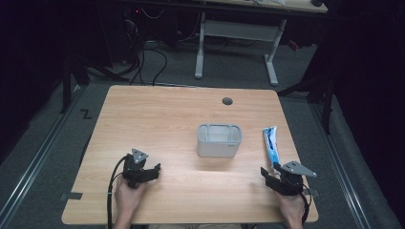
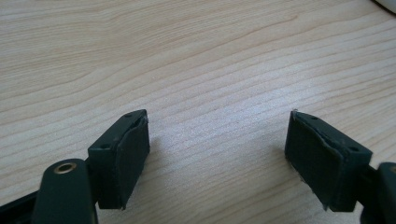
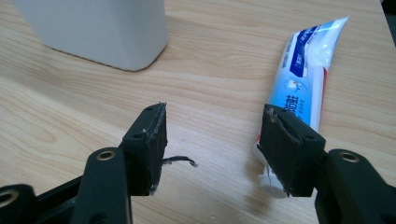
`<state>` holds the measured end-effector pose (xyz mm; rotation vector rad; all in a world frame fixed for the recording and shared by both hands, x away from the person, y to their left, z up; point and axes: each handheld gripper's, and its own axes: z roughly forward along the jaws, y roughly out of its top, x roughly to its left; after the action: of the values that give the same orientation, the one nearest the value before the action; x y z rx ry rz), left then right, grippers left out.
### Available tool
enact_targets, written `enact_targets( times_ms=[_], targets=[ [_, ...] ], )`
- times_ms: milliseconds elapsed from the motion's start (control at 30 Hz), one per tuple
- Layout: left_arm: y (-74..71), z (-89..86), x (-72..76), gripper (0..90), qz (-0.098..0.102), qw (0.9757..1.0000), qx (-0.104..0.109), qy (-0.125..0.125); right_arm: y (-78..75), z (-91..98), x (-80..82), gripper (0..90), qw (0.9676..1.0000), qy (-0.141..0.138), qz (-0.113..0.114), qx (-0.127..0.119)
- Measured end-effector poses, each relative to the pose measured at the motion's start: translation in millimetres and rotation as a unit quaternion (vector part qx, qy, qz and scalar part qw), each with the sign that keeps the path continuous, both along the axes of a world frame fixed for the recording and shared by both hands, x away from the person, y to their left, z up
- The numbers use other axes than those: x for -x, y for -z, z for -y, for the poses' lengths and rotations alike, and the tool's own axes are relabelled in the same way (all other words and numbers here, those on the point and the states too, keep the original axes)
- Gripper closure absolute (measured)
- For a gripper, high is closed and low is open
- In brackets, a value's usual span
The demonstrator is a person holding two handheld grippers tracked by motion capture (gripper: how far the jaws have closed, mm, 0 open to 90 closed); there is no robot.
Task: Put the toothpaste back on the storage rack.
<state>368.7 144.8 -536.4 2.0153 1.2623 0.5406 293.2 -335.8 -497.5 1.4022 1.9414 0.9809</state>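
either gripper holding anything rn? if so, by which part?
Nothing is held. The left gripper is open over bare table. The right gripper is open too; the toothpaste tube lies on the table beside one of its jaws, not between them.

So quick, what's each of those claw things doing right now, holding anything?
Left gripper: open, holding nothing.
Right gripper: open, holding nothing; toothpaste tube lies just beyond one jaw.

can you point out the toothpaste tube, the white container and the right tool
toothpaste tube (image 1: pixel 271 145): high view, on the middle of its blue and white body.
white container (image 1: pixel 219 148): high view, on its front wall.
right tool (image 3: pixel 212 140): right gripper view, midway between its open fingertips.
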Motion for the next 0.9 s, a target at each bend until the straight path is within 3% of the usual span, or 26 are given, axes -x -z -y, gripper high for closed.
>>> enact_targets(
  times_ms=[333, 500, 800, 900],
  targets=[
    [0.0, 0.0, 0.0, 22.2, 0.000, 1.0000, 0.000, 0.000, -4.2, 8.2, -7.5, 41.2, 0.9999, 0.012, 0.002, -0.008],
    [0.1, 0.1, 0.1, 21.7, 0.000, 1.0000, 0.000, 0.001, -11.5, 14.9, -17.7, 44.3, 0.9993, 0.036, 0.005, 0.000],
    [0.0, 0.1, 0.0, 21.7, -0.001, 1.0000, 0.000, 0.001, -16.5, 24.1, -37.2, 47.2, 0.9990, 0.042, -0.013, 0.003],
    [0.0, 0.1, 0.0, 21.7, -0.001, 1.0000, 0.000, 0.001, -18.5, 25.5, -44.2, 44.3, 0.9978, 0.063, -0.016, 0.009]
  ],
)
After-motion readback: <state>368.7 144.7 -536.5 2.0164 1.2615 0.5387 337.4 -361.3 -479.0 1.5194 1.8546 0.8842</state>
